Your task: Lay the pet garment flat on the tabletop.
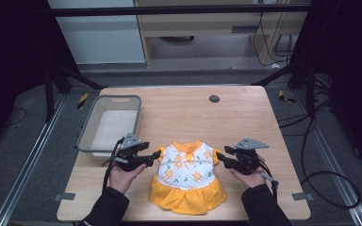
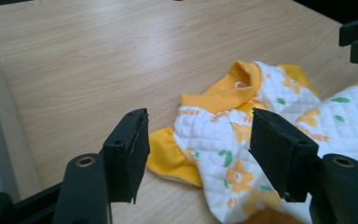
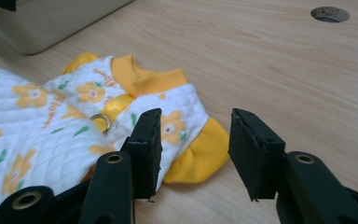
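Observation:
A small dress (image 1: pixel 187 175), white quilted top with orange flowers, orange collar, sleeves and skirt, lies flat near the table's front edge. My left gripper (image 1: pixel 157 155) stands open just left of the dress's left sleeve (image 2: pixel 173 154), which lies between and ahead of its jaws. My right gripper (image 1: pixel 219 157) is open at the dress's right sleeve (image 3: pixel 200 154), jaws pointing at it. A small metal ring (image 3: pixel 101 122) shows on the dress (image 3: pixel 51 126) near the collar. Neither gripper holds anything.
A grey plastic bin (image 1: pixel 90 128) sits at the table's left, close behind my left hand. A round cable hole (image 1: pixel 214 99) lies at the back of the wooden table (image 1: pixel 245 117). Cables trail on the floor at the right.

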A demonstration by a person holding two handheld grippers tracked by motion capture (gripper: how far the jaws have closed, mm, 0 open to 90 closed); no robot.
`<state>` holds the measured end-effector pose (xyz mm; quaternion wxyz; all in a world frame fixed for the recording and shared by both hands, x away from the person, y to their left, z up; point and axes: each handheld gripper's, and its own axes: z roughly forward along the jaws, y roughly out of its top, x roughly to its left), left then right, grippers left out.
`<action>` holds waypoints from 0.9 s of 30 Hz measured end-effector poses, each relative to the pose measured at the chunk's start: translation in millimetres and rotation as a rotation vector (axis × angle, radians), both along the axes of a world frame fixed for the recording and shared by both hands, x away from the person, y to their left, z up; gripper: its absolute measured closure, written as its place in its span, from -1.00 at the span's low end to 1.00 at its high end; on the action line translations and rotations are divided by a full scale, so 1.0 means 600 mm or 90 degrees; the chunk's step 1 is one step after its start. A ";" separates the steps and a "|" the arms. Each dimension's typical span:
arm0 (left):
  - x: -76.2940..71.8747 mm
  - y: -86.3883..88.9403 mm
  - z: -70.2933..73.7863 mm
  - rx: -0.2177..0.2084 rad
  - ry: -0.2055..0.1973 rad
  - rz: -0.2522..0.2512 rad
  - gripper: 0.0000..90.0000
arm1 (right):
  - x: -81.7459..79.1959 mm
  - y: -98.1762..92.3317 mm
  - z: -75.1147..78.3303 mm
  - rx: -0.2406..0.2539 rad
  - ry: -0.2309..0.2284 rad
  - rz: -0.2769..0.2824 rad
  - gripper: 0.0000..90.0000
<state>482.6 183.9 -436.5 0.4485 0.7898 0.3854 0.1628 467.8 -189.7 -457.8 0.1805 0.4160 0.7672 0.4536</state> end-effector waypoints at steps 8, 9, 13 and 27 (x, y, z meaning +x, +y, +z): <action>0.046 -0.020 -0.038 0.044 0.013 0.005 -0.16 | 0.049 0.022 -0.018 -0.014 0.010 -0.008 0.20; 0.049 -0.022 -0.043 0.049 0.016 0.005 -0.15 | 0.054 0.024 -0.021 -0.015 0.013 -0.008 0.19; 0.060 -0.029 -0.058 0.070 0.034 0.000 -0.13 | 0.069 0.032 -0.037 -0.029 0.030 -0.003 0.18; 0.074 -0.041 -0.094 0.114 0.098 -0.011 0.08 | 0.076 0.049 -0.071 -0.091 0.072 0.021 0.30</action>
